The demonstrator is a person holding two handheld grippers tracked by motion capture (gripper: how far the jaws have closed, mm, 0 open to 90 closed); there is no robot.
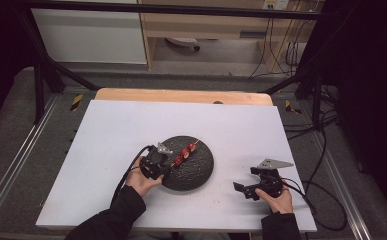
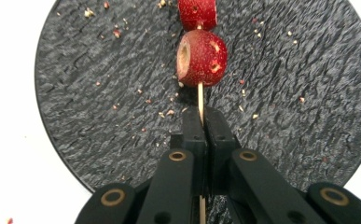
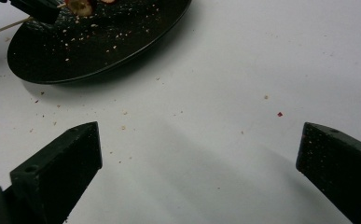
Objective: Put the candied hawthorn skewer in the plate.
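From above, the left hand-held gripper sits at the near-left edge of a round black plate on the white surface, pinching a wooden skewer strung with red fruit pieces that reaches out over the plate. The right hand-held gripper rests well apart, jaws spread. Along the left gripper's jaws, they press together on the skewer, a red fruit piece just beyond, crumbs scattered on the plate. Along the right gripper's jaws, they stand wide over bare surface, the plate farther off.
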